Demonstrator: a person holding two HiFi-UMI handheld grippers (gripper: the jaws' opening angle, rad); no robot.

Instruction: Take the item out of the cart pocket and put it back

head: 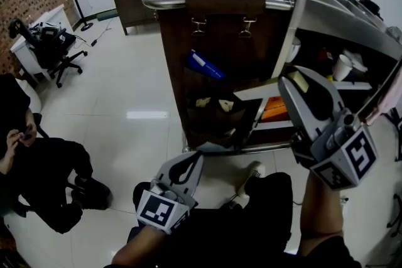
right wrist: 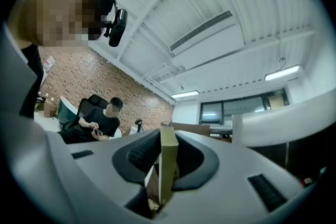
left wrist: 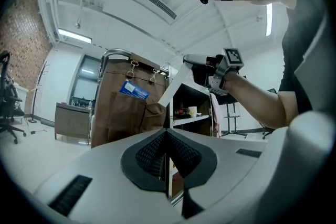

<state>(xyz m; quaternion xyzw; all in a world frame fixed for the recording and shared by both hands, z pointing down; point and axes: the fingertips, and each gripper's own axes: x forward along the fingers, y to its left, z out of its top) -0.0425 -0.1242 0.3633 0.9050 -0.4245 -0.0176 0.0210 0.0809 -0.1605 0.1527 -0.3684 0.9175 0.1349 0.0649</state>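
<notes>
Right gripper (head: 294, 81): jaws clamped on thin tan box (right wrist: 167, 162), just right of cart (head: 220, 22).
Left gripper (head: 190, 161): jaws clenched together, empty, low before cart.

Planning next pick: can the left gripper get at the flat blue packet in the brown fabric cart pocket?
Probably yes. The flat blue packet sticks out of its brown fabric pocket uncovered, with nothing between it and the left gripper. Its jaws are shut and empty, so they must open first.
</notes>
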